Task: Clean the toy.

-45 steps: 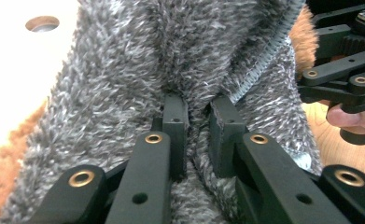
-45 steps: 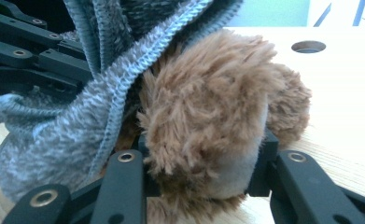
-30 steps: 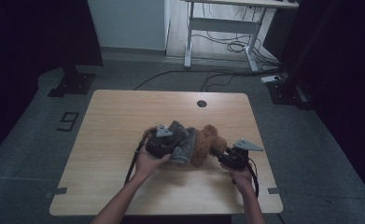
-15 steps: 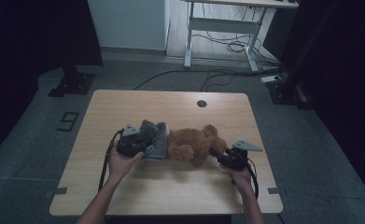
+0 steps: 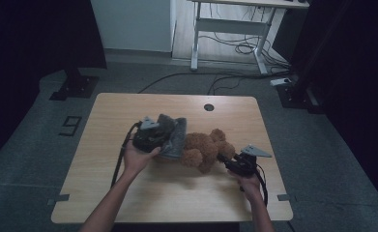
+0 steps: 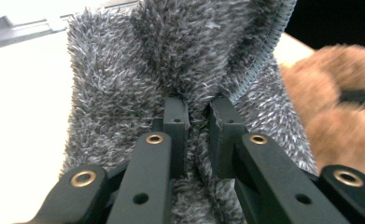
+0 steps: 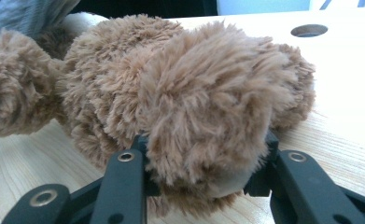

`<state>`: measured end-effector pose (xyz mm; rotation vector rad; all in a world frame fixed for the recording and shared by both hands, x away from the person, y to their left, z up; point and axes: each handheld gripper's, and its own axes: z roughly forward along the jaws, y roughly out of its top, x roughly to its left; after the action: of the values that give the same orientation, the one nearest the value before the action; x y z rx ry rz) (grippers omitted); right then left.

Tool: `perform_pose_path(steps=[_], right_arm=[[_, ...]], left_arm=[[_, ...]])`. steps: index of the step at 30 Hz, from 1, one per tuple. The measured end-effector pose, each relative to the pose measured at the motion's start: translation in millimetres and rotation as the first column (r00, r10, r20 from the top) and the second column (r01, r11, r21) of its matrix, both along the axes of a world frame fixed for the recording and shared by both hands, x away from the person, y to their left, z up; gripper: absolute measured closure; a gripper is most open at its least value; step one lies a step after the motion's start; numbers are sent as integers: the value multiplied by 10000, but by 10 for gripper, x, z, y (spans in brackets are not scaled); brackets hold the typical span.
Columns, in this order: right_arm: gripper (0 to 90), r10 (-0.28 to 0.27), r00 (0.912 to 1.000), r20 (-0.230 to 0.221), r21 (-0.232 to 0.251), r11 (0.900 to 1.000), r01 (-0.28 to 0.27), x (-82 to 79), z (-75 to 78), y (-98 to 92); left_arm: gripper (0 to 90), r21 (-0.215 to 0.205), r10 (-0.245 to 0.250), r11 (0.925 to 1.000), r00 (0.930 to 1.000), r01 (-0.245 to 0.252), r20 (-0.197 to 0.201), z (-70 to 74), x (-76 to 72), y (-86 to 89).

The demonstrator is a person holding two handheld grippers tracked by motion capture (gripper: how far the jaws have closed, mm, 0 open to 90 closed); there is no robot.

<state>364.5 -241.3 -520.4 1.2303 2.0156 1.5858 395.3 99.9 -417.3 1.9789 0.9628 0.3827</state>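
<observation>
Two soft things are in play on the wooden table (image 5: 128, 193): from the high view, a brown plush bear (image 5: 203, 150) lies near the table's middle, and a grey fleecy garment (image 5: 173, 137) is bunched at its left end, seemingly half on the bear; both look light, limp and easily squashed, so I judge a pinch of a fold or a limb the sound way to take hold, since the pile offers grip and nothing can break; the left gripper (image 5: 163, 137) sits at the garment, the right gripper (image 5: 224, 158) at the bear's right end. In the left gripper view, the jaws stand nearly together, pinching a fold of the garment (image 6: 124, 84) beside its stitched edge; the bear (image 6: 339, 116) shows to the right. In the right gripper view, the jaws are partly closed around a rounded, furry part of the bear (image 7: 208, 107), likely a foot, which bulges between them above the table (image 7: 348, 93).
</observation>
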Motion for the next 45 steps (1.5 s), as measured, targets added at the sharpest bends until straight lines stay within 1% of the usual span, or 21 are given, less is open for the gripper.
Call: perform_pose_path(steps=[3, 7, 9, 10, 11, 12, 13, 17, 19, 22, 24, 26, 28, 29, 30, 31, 32, 34, 40, 43, 45], right_arm=[[597, 72, 9999, 104, -64, 10000, -71, -16, 13, 10], [597, 116, 9997, 196, -162, 9998, -112, -19, 19, 8], [597, 103, 9997, 220, -265, 9996, -97, -23, 23, 5], [597, 57, 9997, 248, -348, 9994, -48, -25, 25, 2], [597, 27, 9997, 235, -435, 9991, -17, -29, 26, -5], [596, 44, 9997, 234, -457, 9990, -33, -29, 25, -15], [596, 62, 9998, 197, -371, 9993, -55, -31, 22, -22], [596, 46, 9999, 162, -313, 9995, -40, -25, 14, -24], [596, 71, 9999, 109, -250, 9997, -68, -23, 11, -28], [596, 140, 9998, 124, -297, 9995, -136, -22, 6, -6], [595, 87, 9999, 82, -259, 9996, -85, -19, 0, -8], [596, 43, 10000, 46, -210, 9998, -42, -20, -11, -16], [596, 38, 10000, 32, -189, 9998, -37, -23, -17, -19], [596, 67, 10000, 47, -185, 9998, -66, -25, -16, -18], [596, 131, 9999, 65, -194, 9997, -129, -28, -15, -13], [596, 188, 9998, 112, -241, 9995, -185, -30, -14, -7], [595, 227, 9997, 106, -252, 9994, -224, -32, -14, 1], [595, 263, 9996, 39, -272, 9993, -262, -30, -21, 12], [595, 398, 9991, -176, -316, 9987, -403, -26, -40, 9], [595, 439, 9988, -234, -339, 9984, -447, -24, -57, 7], [595, 420, 9987, -272, -371, 9984, -430, -24, -65, 5]], left_arm=[[787, 135, -445, 9989, 9989, 447, -141, 19, 76, -329], [787, 219, -988, 9948, 9941, 998, -442, -72, 105, -717], [786, 591, -1102, 9918, 9924, 1134, -545, -165, 103, -835], [785, 727, -1127, 9906, 9923, 1162, -509, -204, 99, -852], [785, 666, -1121, 9911, 9925, 1152, -485, -225, 97, -838], [786, 555, -1087, 9922, 9927, 1115, -517, -230, 97, -801], [786, 572, -987, 9932, 9939, 1015, -501, -228, 96, -753], [788, 1047, -268, 9940, 9991, 303, -339, -234, 89, -459], [789, 874, -65, 9961, 9991, 100, -407, -256, 80, -270], [790, 648, 140, 9978, 9997, -126, -211, -225, 20, -42], [790, 686, 397, 9968, 9992, -398, 28, -174, -23, 86], [790, 986, 746, 9922, 9971, -759, 166, -158, -36, 220], [790, 1116, 1097, 9879, 9939, -1080, -96, -212, -3, 367], [790, 1002, 1208, 9881, 9919, -1165, -384, -263, 20, 438], [789, 741, 1295, 9894, 9896, -1247, -634, -323, 37, 498], [790, 585, 1346, 9898, 9877, -1301, -800, -377, 47, 551], [790, 454, 1420, 9893, 9858, -1384, -898, -420, 51, 591], [790, 403, 1545, 9877, 9832, -1512, -969, -479, 45, 650], [790, 504, 1864, 9821, 9745, -1814, -1253, -611, 32, 774], [788, 554, 1898, 9814, 9732, -1840, -1301, -627, 28, 803], [787, 420, 1939, 9808, 9747, -1903, -1114, -578, 14, 800]])
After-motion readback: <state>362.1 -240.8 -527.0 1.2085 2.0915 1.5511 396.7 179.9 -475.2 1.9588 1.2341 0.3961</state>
